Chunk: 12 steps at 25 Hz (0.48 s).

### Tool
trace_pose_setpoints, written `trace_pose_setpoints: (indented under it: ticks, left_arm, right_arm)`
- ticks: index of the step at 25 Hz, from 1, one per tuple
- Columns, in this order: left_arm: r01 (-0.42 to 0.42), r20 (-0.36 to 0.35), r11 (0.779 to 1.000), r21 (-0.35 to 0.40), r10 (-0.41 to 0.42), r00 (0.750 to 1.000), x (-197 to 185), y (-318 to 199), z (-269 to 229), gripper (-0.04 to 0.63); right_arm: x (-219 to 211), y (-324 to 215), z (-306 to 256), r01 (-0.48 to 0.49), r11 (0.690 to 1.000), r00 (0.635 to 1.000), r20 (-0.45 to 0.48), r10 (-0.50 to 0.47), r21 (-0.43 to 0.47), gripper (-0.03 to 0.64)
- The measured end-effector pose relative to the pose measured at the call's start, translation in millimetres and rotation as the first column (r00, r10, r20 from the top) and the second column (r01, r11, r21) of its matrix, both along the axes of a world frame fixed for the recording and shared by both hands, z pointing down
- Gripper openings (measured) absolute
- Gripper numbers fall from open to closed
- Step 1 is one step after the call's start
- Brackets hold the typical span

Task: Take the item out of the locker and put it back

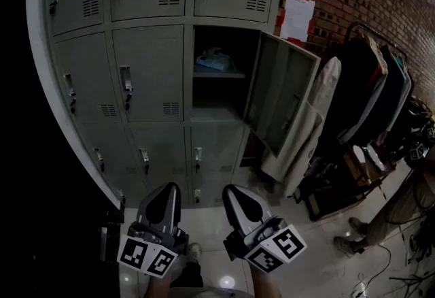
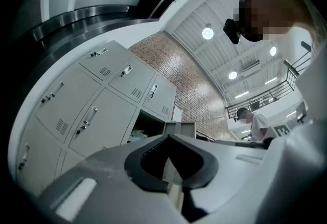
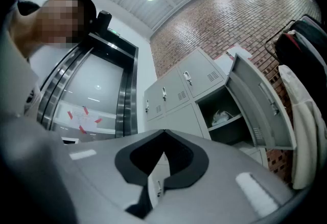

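Observation:
The grey locker bank has one compartment open in its middle row, its door swung out to the right. On that compartment's shelf lies a pale, crumpled item, which also shows in the left gripper view and the right gripper view. My left gripper and right gripper are held low, side by side, well short of the lockers. Both are shut with nothing between the jaws. In their own views, the left gripper and the right gripper tilt upward toward the lockers.
A rack of dark garments and a white coat stand just right of the open door. Papers hang on the brick wall. A person's shoes and cables are on the floor at the right.

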<state>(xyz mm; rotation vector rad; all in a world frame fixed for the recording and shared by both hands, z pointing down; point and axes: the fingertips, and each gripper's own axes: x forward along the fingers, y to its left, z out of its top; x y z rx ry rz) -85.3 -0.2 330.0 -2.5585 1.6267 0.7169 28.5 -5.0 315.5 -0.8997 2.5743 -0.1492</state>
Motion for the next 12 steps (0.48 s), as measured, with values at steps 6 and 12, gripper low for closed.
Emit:
trace_pose_setpoints:
  ticks: [6,12]
  left_arm:
    - [-0.012,0.028,1.000,0.017,0.012,1.000,-39.7,-117.6,-20.4,0.003]
    - [-0.024,0.006,1.000,0.004,0.024,1.000,-66.8,-220.7,-29.2,0.003]
  right_arm:
    - [-41.3,-114.8,-16.9,-0.003,1.000,1.000,0.024,0.003,0.013,0.002]
    - [-71.7,-209.7,-21.6,0.011,1.000,1.000,0.023,-0.010,-0.015,0.002]
